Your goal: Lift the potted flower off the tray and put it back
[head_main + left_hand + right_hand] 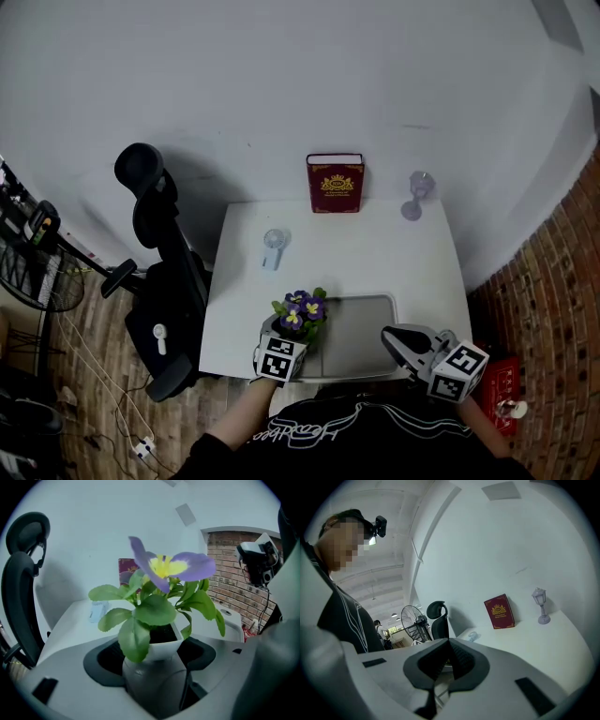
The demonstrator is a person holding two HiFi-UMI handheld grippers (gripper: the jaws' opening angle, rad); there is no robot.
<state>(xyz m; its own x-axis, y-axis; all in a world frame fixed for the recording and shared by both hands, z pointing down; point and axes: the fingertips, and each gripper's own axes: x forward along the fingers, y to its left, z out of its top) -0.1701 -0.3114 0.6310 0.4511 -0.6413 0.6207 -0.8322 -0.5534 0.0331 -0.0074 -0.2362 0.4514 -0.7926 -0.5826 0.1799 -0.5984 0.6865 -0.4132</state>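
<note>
- Two grippers are in view, one per hand; the left gripper (151,663) has its fingers (101,660) closed on the pot's sides, and the right gripper (448,645) has its fingers pressed together with nothing between them
- One potted flower (158,641), in a white pot, stands upright between the left fingers; its green leaves and purple, yellow-centred blossoms rise above them
- One grey tray (370,314) lies on the white desk (375,253); the left fingers and the pot are at its left edge, the right fingers over its right edge; whether the pot's base rests in the tray cannot be told
- One red book (335,183) stands upright at the desk's far edge, well beyond both pairs of fingers
- One small purple lamp (416,195) stands beside the book, far ahead of the right fingers
- One small pale hand fan (272,249) lies on the desk, beyond the left fingers
- One black office chair (159,272) stands off the desk, out to the left of the left fingers
</note>
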